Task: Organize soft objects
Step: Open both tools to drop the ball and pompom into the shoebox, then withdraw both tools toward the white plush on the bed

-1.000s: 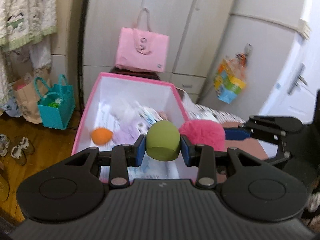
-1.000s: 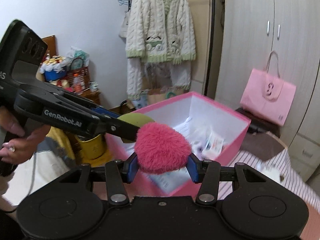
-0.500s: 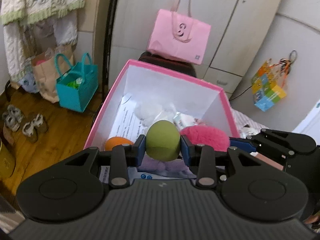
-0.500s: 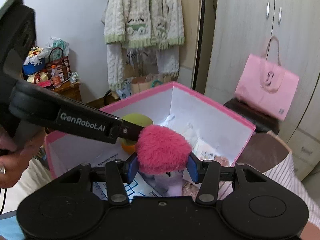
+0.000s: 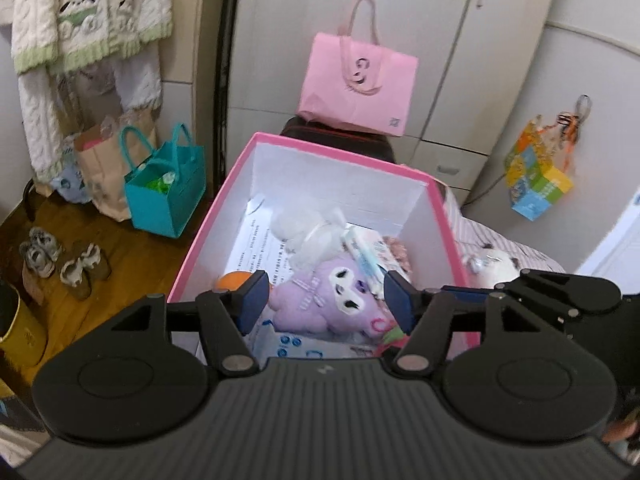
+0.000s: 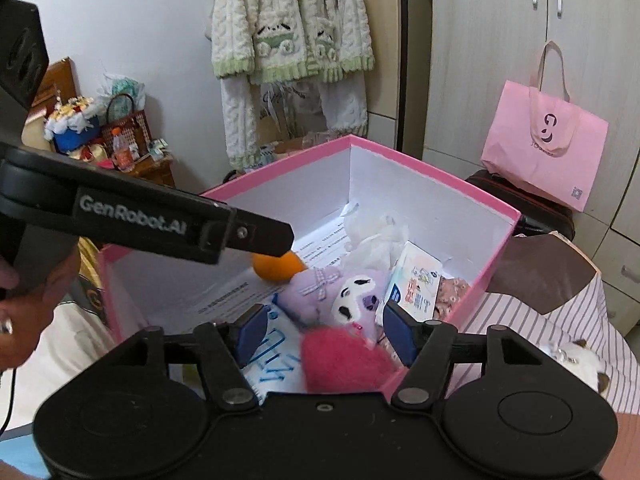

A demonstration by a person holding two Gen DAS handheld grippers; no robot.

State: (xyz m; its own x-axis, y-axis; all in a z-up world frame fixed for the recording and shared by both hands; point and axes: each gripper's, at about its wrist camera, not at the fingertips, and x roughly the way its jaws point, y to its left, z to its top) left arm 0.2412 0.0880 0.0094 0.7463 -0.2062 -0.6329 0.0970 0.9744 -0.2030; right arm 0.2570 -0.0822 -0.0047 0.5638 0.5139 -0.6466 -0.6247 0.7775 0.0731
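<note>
The pink box (image 5: 344, 160) with white walls stands under both grippers; it also shows in the right wrist view (image 6: 436, 168). Inside lie a purple plush (image 5: 320, 300), an orange ball (image 5: 232, 280), white fluff (image 5: 304, 232) and papers. My left gripper (image 5: 326, 304) is open and empty above the box. My right gripper (image 6: 324, 334) is open; the pink fuzzy ball (image 6: 344, 362) lies in the box just below its jaws, next to the purple plush (image 6: 336, 296). The green ball is out of sight.
A pink tote bag (image 5: 356, 84) sits on a dark stool behind the box. A teal bag (image 5: 164, 192) and shoes (image 5: 64, 264) are on the wooden floor at left. A small plush (image 6: 576, 356) lies on the striped bedding at right.
Both grippers have opened over the box. The green ball has left the left jaws and the pink fuzzy ball has dropped from the right jaws into the box.
</note>
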